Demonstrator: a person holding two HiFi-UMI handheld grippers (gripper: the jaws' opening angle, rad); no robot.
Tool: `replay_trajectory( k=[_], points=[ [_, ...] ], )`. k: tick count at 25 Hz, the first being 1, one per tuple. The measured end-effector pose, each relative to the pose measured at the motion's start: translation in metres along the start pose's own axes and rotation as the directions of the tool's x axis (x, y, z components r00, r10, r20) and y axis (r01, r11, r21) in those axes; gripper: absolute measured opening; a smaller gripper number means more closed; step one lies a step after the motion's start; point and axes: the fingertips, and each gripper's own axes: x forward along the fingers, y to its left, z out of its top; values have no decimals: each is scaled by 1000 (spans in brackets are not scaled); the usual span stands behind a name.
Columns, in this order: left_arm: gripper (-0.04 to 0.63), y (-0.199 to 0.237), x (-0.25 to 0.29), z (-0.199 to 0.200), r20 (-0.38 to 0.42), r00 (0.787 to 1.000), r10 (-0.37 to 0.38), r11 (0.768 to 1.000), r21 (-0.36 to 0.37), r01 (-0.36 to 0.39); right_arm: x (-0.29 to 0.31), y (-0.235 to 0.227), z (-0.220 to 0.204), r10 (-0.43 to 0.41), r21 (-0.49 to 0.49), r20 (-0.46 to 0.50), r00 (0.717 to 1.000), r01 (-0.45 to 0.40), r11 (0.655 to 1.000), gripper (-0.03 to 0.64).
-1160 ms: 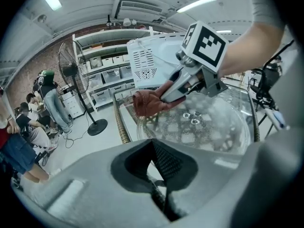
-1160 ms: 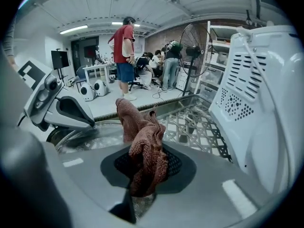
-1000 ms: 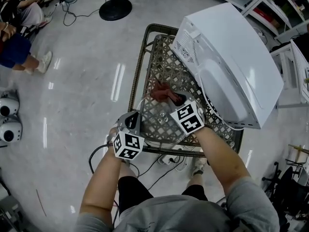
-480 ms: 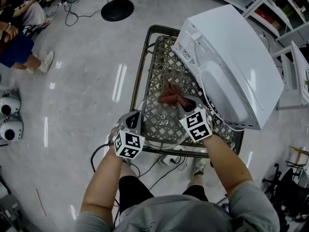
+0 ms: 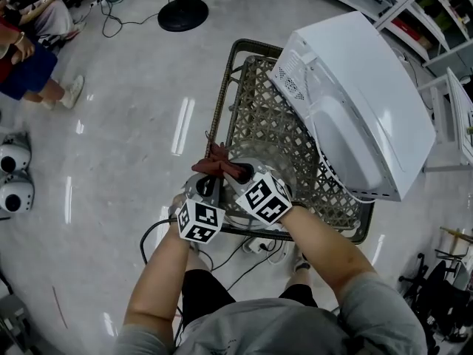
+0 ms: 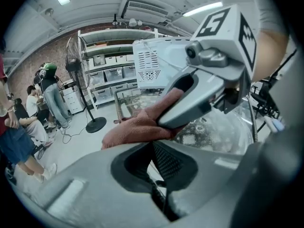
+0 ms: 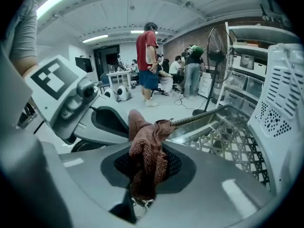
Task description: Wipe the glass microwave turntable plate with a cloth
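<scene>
Wiping in hand: your right claw (image 7: 145, 179) pinches the rust-brown knitted cloth (image 7: 148, 158) at the near-left rim of the round clear glass turntable plate (image 6: 224, 127) on the woven lattice tabletop (image 5: 259, 117), your left claw (image 6: 159, 167) apparently nipping that rim; next, sweep across the glass.

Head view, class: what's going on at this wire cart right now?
A person works with a gripper in each hand over a metal wire cart that also carries a white microwave oven. The left gripper is clamped on the rim of the round clear glass turntable plate. The right gripper is shut on a bunched reddish-brown cloth, held at the plate's left edge beside the left gripper. Wiping looks under way.
</scene>
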Motion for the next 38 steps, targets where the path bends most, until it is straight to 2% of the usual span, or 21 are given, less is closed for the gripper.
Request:
replay_trajectory(
  k=[5, 11, 20, 22, 24, 31, 34, 38],
  points=[
    [0, 1, 0, 0, -1, 1000, 4, 1000, 2, -4, -1, -11, -16, -32, -29, -75, 997, 30, 999, 77],
    [0, 0, 0, -1, -6, 1000, 7, 1000, 5, -7, -32, -33, -46, -84, -36, -160, 984, 79, 996, 77],
    [0, -1, 0, -1, -18, 999, 29, 999, 30, -28, -97, -80, -104, -217, -46, -254, 943, 212, 976, 77],
    [0, -2, 0, -2, -19, 999, 30, 998, 53, -29, -98, -83, -108, -228, -36, -243, 943, 226, 973, 77],
    [0, -6, -3, -1, -20, 1000, 21, 994, 108, -19, -94, -85, -110, -234, -32, -240, 942, 233, 972, 75],
    [0, -18, -13, -4, -46, 999, -23, 966, 258, 34, -87, -91, -110, -234, -12, -232, 944, 237, 971, 75],
    [0, -20, -15, -9, -7, 999, -38, 972, 232, 38, -88, -93, -105, -232, -1, -223, 947, 238, 971, 75],
    [-3, -20, -15, -13, 62, 998, -4, 983, 182, -8, -88, -94, -96, -244, -24, -231, 942, 245, 969, 75]
  ],
)
